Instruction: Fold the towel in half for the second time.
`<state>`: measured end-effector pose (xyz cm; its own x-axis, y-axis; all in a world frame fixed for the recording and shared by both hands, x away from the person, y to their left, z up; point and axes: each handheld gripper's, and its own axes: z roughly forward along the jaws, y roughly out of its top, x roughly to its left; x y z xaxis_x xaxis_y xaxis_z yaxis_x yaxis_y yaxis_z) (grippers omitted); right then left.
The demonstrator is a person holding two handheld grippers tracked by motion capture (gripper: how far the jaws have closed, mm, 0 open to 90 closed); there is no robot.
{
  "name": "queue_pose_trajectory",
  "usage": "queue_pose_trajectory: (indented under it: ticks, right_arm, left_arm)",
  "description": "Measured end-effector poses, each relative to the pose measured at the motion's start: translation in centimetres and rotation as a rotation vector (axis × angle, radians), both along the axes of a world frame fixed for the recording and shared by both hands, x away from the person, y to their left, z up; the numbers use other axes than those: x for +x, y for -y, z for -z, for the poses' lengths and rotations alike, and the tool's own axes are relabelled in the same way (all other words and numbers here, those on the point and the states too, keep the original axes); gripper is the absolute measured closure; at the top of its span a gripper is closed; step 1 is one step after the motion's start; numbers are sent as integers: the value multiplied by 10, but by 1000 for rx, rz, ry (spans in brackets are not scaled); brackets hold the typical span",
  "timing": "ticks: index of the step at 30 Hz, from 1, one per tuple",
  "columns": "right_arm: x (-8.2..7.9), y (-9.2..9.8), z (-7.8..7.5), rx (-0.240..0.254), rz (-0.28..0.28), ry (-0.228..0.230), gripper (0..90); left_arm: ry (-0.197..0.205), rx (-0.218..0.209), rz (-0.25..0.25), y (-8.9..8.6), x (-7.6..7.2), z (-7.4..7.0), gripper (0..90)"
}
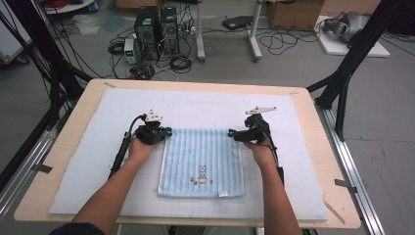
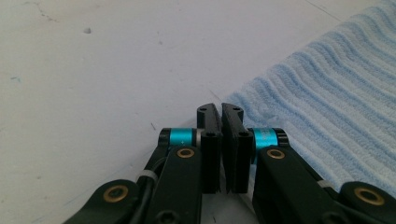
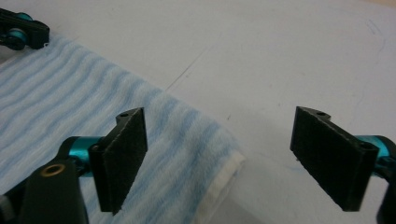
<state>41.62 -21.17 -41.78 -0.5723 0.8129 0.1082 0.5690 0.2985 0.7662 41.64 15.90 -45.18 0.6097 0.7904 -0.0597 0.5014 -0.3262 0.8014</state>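
Table (image 1: pixel 63 147): a pale wooden top covered by a white mat (image 1: pixel 205 105), seen from above, with the person's forearms entering from the bottom edge.
Towel (image 1: pixel 203 159): a light blue ribbed towel lies flat and spread out in the middle of the mat, a small rabbit picture (image 1: pixel 202 174) near its close edge. No fold in it yet.
Left gripper (image 1: pixel 169 132): rests at the towel's far left corner. In the left gripper view its two black pads (image 2: pixel 211 140) are pressed together right at the towel's (image 2: pixel 327 107) corner edge; whether cloth is actually pinched between them cannot be told.
Right gripper (image 1: pixel 231 133): sits at the towel's far right corner. In the right gripper view its jaws stand wide apart, one pad (image 3: pixel 122 156) above the cloth, the other (image 3: pixel 331 156) beyond the corner (image 3: pixel 229 163), which lies between them ungripped.
Progress: likely early. One corner seems taken; the other corner remains to be clamped, then lifting and folding.
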Motion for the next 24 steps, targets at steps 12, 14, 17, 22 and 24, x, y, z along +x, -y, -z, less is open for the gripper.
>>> queue_pose_trajectory:
  ticks: [12,14,17,22,24]
  right_arm:
    - [8,-14,21,-118,6,-85,655]
    - [7,-15,21,-94,-18,-94,806]
    - [5,-18,21,-101,-23,-90,835]
    - [1,-21,14,-120,2,-23,834]
    - [0,-19,10,-100,13,3,834]
  left_arm:
    - [-5,-5,-3,-1,0,0,858]
    - [-9,-14,-4,-1,1,0,859]
    - [-6,-10,-2,-1,1,0,862]
    - [-15,-90,-42,-6,2,-4,866]
    - [15,-131,-52,-8,2,-9,866]
